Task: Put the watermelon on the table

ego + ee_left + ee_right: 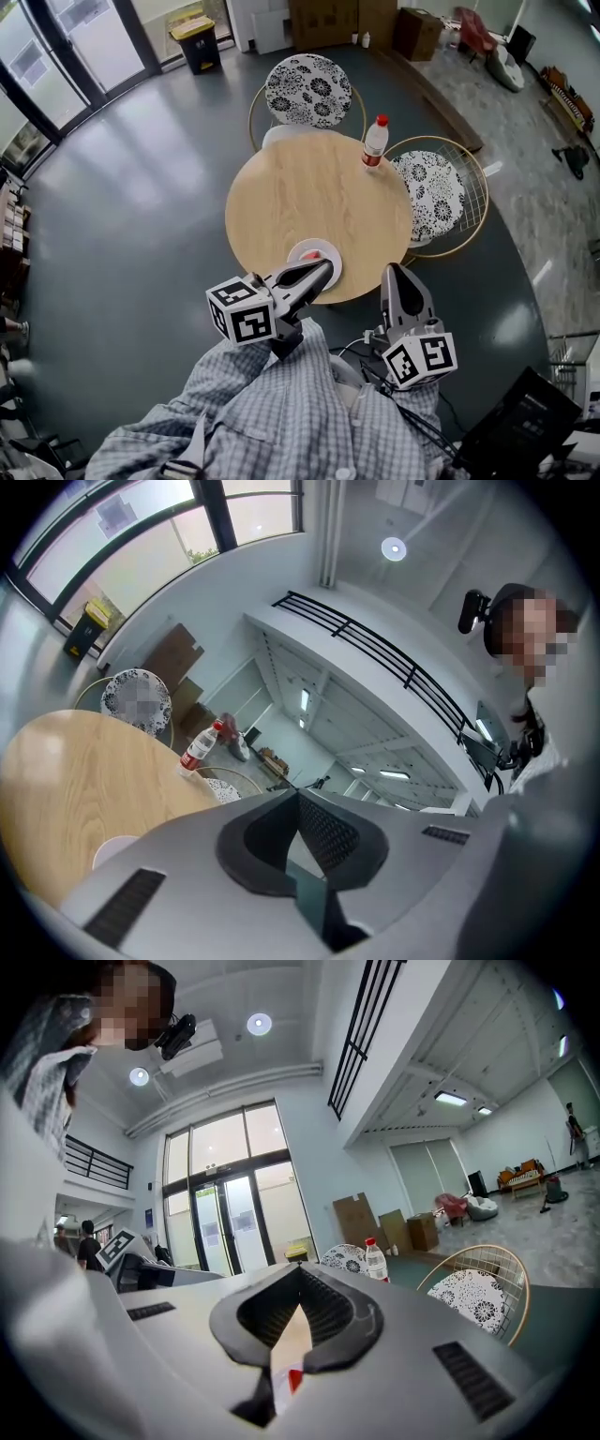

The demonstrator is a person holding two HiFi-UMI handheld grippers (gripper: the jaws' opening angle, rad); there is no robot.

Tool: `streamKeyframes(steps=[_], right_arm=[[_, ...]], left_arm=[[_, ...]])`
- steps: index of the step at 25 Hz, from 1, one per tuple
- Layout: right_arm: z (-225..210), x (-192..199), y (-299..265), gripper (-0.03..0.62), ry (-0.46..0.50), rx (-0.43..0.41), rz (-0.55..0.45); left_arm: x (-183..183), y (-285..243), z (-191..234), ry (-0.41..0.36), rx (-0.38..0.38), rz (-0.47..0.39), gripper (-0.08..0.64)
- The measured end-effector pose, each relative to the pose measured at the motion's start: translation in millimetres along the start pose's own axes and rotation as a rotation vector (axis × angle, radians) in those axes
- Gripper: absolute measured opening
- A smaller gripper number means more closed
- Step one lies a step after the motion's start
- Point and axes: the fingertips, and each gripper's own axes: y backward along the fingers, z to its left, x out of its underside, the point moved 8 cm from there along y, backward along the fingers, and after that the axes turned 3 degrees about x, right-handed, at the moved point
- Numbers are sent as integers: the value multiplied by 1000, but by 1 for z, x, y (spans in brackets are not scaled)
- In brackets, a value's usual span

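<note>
A small red piece of watermelon (313,253) lies on a white plate (330,255) at the near edge of the round wooden table (309,197). My left gripper (326,268) is shut and empty, its tips over the plate's near side. My right gripper (394,272) is shut too, holding nothing, just off the table's near right edge. In the left gripper view the shut jaws (298,794) hide most of the plate (114,848). In the right gripper view a sliver of red and white (292,1378) shows through the gap below the shut tips (300,1269).
A water bottle with a red cap (375,142) stands at the table's far right edge. Two wire chairs with patterned cushions (308,90) (433,192) stand behind and to the right of the table. A dark floor surrounds it; boxes (323,21) line the far wall.
</note>
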Motion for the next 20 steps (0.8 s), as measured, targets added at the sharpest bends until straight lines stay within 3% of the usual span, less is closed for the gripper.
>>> streamKeyframes(steps=[20], right_arm=[[12,3,2,8,69,-47,21]], left_arm=[[5,-5,-11,-32,4,68,8]])
